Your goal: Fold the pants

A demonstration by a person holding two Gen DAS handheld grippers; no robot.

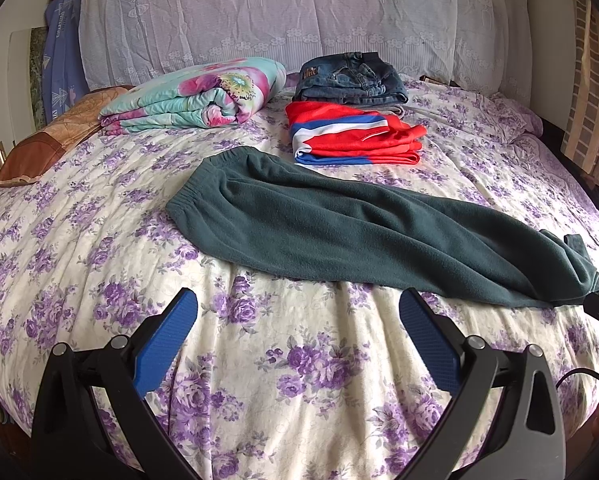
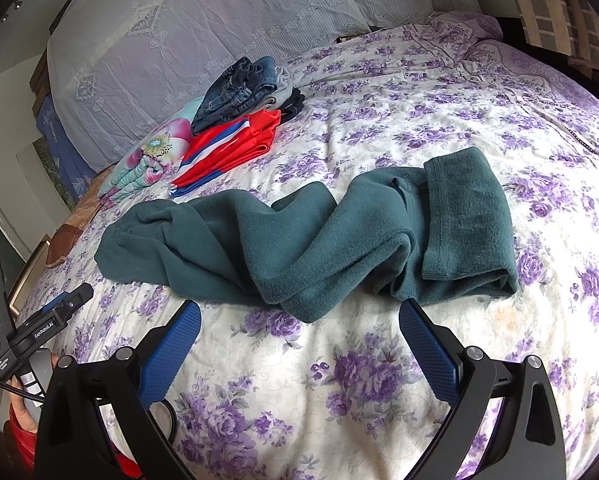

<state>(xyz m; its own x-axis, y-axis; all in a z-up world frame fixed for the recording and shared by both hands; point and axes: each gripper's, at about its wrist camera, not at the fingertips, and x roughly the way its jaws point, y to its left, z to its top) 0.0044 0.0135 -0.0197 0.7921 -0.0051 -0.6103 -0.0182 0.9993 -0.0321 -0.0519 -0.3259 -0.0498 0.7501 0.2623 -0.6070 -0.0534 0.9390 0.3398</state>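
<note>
Quilted purple-floral bedspread [image 1: 99, 240] under dark green fleece pants [image 1: 339, 232] (legs rumpled, cuff doubled back). Left gripper [image 1: 298, 332] and right gripper [image 2: 299, 334] spread wide, empty, just short of fabric.

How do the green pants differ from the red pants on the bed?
The green pants lie stretched out and rumpled, one cuff turned back; the red pants are folded into a neat stack. The green pants are plain; the red pants carry blue and white stripes. Both rest on the floral bedsheet.
</note>
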